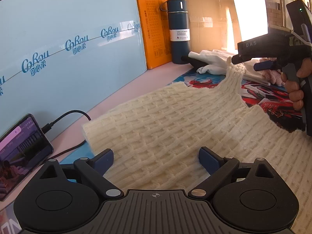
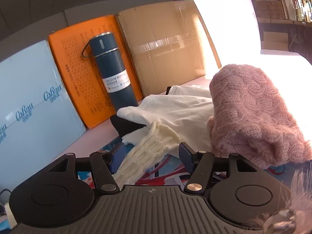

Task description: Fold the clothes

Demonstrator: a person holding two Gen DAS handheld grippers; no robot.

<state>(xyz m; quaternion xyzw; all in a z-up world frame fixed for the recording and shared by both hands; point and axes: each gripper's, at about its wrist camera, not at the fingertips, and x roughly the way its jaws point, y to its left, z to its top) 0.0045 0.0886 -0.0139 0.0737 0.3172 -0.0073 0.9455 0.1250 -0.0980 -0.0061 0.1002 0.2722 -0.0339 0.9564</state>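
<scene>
A cream knitted sweater (image 1: 165, 120) lies spread on the table in the left wrist view. My left gripper (image 1: 156, 159) is open, its blue pads resting on the sweater's near part. My right gripper (image 1: 237, 57) shows at the right of that view, lifting a corner of the sweater into a peak. In the right wrist view my right gripper (image 2: 152, 155) has its pads apart, and the cream knit strip (image 2: 148, 148) runs up between them; whether the pads press it is unclear.
A dark blue vacuum bottle (image 1: 178, 31) stands at the back against an orange box (image 1: 154, 25), a blue box (image 1: 58, 54) and a cardboard box (image 2: 165, 48). White clothes (image 2: 175, 107) and a pink knit (image 2: 253, 113) lie piled behind. A phone (image 1: 17, 152) with cable lies left.
</scene>
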